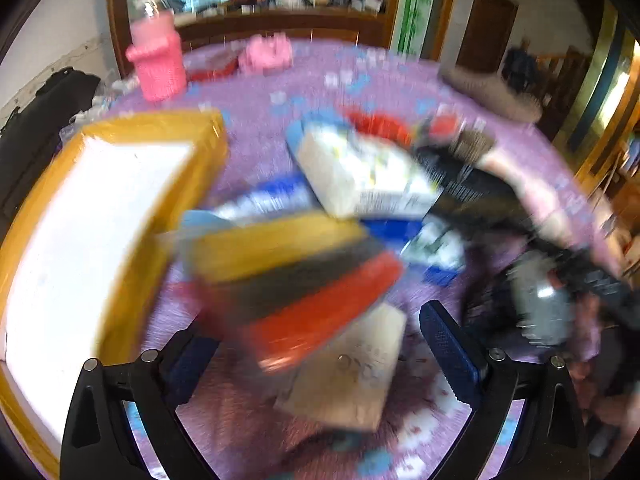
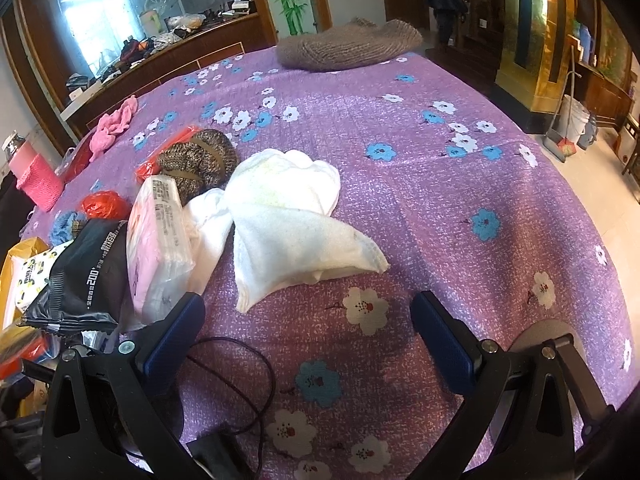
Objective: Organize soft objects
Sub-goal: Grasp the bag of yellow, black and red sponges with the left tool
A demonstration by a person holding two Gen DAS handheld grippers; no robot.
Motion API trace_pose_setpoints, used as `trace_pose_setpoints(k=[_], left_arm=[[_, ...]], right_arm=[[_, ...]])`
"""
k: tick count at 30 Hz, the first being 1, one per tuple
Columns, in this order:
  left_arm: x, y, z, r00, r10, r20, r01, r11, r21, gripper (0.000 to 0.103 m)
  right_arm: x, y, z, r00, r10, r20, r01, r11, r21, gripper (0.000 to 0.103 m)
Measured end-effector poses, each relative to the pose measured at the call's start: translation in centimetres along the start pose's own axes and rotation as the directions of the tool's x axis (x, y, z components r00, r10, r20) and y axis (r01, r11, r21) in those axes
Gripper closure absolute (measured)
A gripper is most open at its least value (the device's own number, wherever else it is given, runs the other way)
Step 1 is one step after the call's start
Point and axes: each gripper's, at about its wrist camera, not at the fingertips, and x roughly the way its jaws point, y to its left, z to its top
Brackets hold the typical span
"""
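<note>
A: Two views, left wrist first. How does your left gripper (image 1: pixel 308 364) stand?

B: Your fingers are spread wide over the purple floral cloth (image 1: pixel 400 88), clamping nothing. A blurred stack of yellow, dark and red sponges (image 1: pixel 296 280) lies between and just beyond them, with a beige packet (image 1: pixel 352 380) under it. Whether either pad touches the stack cannot be told through the blur.

A: And around the stack?

B: To its left, the yellow-rimmed box (image 1: pixel 100 232); behind it, a pale tissue pack (image 1: pixel 360 176) and a black packet (image 1: pixel 472 188); far behind, a pink knitted holder (image 1: pixel 158 64).

A: Now the right wrist view.

B: Your right gripper (image 2: pixel 308 340) is also open and empty above the cloth. The white towel (image 2: pixel 296 216) lies crumpled just ahead of it. Left of the towel stand a pink tissue pack (image 2: pixel 156 248) and the black packet (image 2: pixel 86 276); behind it, a brown knitted piece (image 2: pixel 200 164). A grey knitted item (image 2: pixel 348 46) sits well apart, at the far edge.
</note>
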Motion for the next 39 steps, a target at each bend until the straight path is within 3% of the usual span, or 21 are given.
trace_pose_setpoints(k=[4, 7, 11, 13, 14, 16, 17, 18, 19, 21, 23, 24, 26, 27, 28, 31, 33, 39], left_arm=[[-6.2, 1.3, 0.0, 0.983, 0.007, 0.186, -0.011, 1.0, 0.02, 0.004], [-11.5, 3.1, -0.7, 0.944, 0.015, 0.329, -0.016, 1.0, -0.001, 0.003], [-17.9, 6.0, -2.2, 0.876, 0.073, 0.477, -0.042, 0.996, -0.076, 0.0], [-19.4, 6.9, -2.9, 0.857, 0.094, 0.507, -0.049, 0.994, -0.101, 0.0], [-20.1, 7.4, -3.1, 0.85, 0.113, 0.514, -0.061, 0.991, -0.117, 0.0], [-19.6, 7.4, -3.3, 0.86, 0.14, 0.492, -0.093, 0.989, -0.119, 0.0], [-19.1, 7.3, -3.5, 0.872, 0.133, 0.472, -0.092, 0.99, -0.108, 0.0], [-18.4, 7.2, -3.8, 0.885, 0.119, 0.45, -0.084, 0.992, -0.097, 0.0], [-17.8, 7.3, -4.0, 0.895, 0.106, 0.433, -0.075, 0.993, -0.089, 0.0], [-16.6, 7.1, -4.4, 0.921, 0.074, 0.383, -0.055, 0.997, -0.06, 0.0], [-16.2, 6.7, -4.8, 0.937, 0.062, 0.343, -0.053, 0.998, -0.034, 0.0], [-15.6, 6.3, -5.0, 0.947, 0.059, 0.314, -0.056, 0.998, -0.017, 0.001], [-14.8, 5.9, -4.9, 0.962, 0.04, 0.269, -0.044, 0.999, 0.007, 0.001], [-14.3, 6.0, -4.3, 0.967, 0.031, 0.252, -0.036, 0.999, 0.016, 0.001], [-13.9, 5.8, -3.8, 0.971, 0.02, 0.237, -0.027, 0.999, 0.027, 0.001], [-13.4, 4.8, -2.1, 0.983, -0.01, 0.182, -0.004, 0.997, 0.081, 0.002], [-11.9, 4.1, -1.0, 0.989, -0.011, 0.144, -0.006, 0.993, 0.117, 0.002], [-9.6, 3.8, 0.7, 0.995, 0.02, 0.093, -0.034, 0.989, 0.147, 0.003]], right_arm=[[-1.6, 1.1, -0.2, 0.996, -0.07, 0.056, 0.073, 0.997, -0.036, 0.001], [-4.4, 2.5, -0.2, 0.984, -0.093, 0.15, 0.108, 0.99, -0.095, 0.001], [-9.6, 4.9, 0.2, 0.955, -0.11, 0.277, 0.155, 0.977, -0.145, 0.001], [-13.6, 6.1, 0.0, 0.926, -0.03, 0.376, 0.101, 0.98, -0.171, 0.001], [-16.0, 6.6, -0.5, 0.896, 0.064, 0.439, 0.026, 0.98, -0.195, 0.0], [-18.5, 6.9, -1.2, 0.855, 0.283, 0.434, -0.187, 0.95, -0.251, 0.0], [-18.2, 7.3, -1.2, 0.866, 0.383, 0.322, -0.307, 0.915, -0.263, 0.0], [-17.2, 8.0, -1.2, 0.884, 0.423, 0.197, -0.369, 0.892, -0.261, 0.0], [-16.2, 8.6, -1.5, 0.903, 0.412, 0.119, -0.375, 0.894, -0.247, 0.0], [-15.7, 9.0, -2.3, 0.945, 0.293, 0.148, -0.252, 0.936, -0.245, 0.0], [-16.5, 9.5, -2.4, 0.961, 0.173, 0.216, -0.114, 0.958, -0.263, 0.0], [-17.4, 9.7, -2.4, 0.953, 0.148, 0.264, -0.075, 0.96, -0.27, 0.0], [-20.7, 9.7, -3.0, 0.889, 0.158, 0.43, -0.029, 0.956, -0.29, 0.0], [-21.3, 9.3, -3.4, 0.86, 0.19, 0.474, -0.044, 0.952, -0.302, 0.0], [-21.1, 9.0, -3.5, 0.846, 0.252, 0.47, -0.096, 0.939, -0.33, 0.0], [-16.9, 7.7, -2.9, 0.929, 0.199, 0.312, -0.114, 0.956, -0.271, 0.0], [-14.9, 6.5, -2.9, 0.941, 0.234, 0.242, -0.176, 0.955, -0.239, 0.0], [-12.1, 5.9, -4.1, 0.961, 0.215, 0.173, -0.169, 0.953, -0.25, 0.0]])
